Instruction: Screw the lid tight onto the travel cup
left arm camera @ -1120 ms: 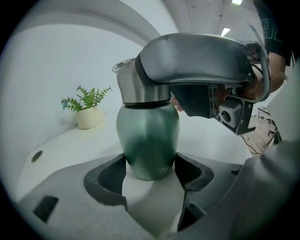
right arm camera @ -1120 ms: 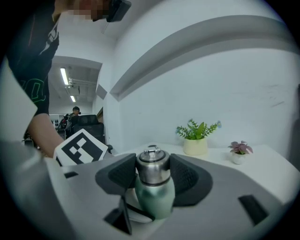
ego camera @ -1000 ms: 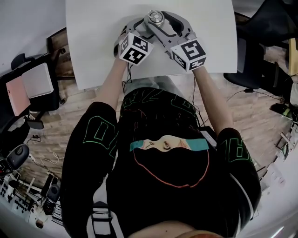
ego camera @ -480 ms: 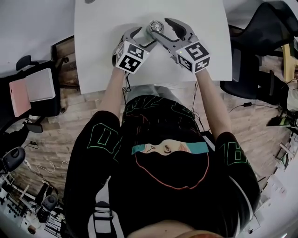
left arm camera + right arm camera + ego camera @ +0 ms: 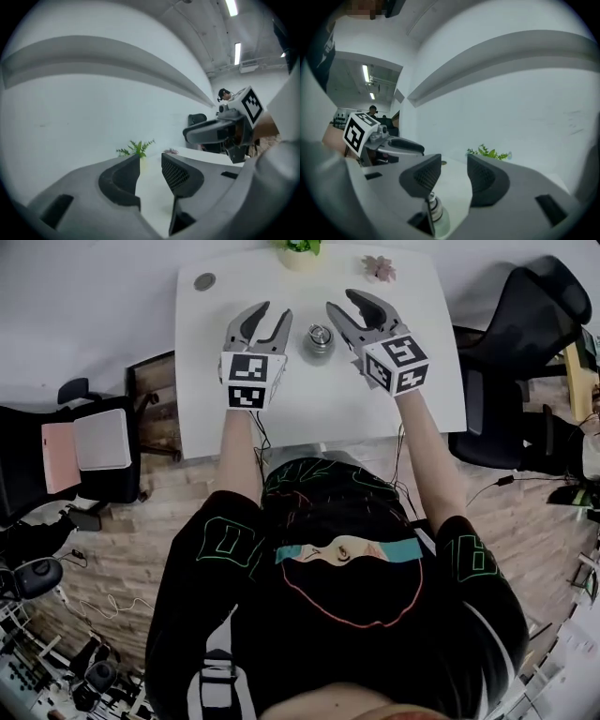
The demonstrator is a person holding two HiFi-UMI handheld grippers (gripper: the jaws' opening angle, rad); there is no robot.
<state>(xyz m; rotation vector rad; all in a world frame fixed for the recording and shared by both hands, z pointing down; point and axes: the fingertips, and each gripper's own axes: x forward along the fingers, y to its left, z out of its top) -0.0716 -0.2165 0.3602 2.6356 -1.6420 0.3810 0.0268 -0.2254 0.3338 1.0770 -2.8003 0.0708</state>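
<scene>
the head view looks steeply down from above the person's head, from some way off, onto both arms and the table [image 5: 309, 399]. the left gripper view sits low and close behind the left gripper [image 5: 272, 313], facing almost level across the table to the wall, out between its jaws, which have just been closing with nothing between them; the right gripper view does the same from the right gripper [image 5: 343, 302]. all three share the table and the plant [image 5: 300, 246]; each gripper view catches the other gripper.
</scene>
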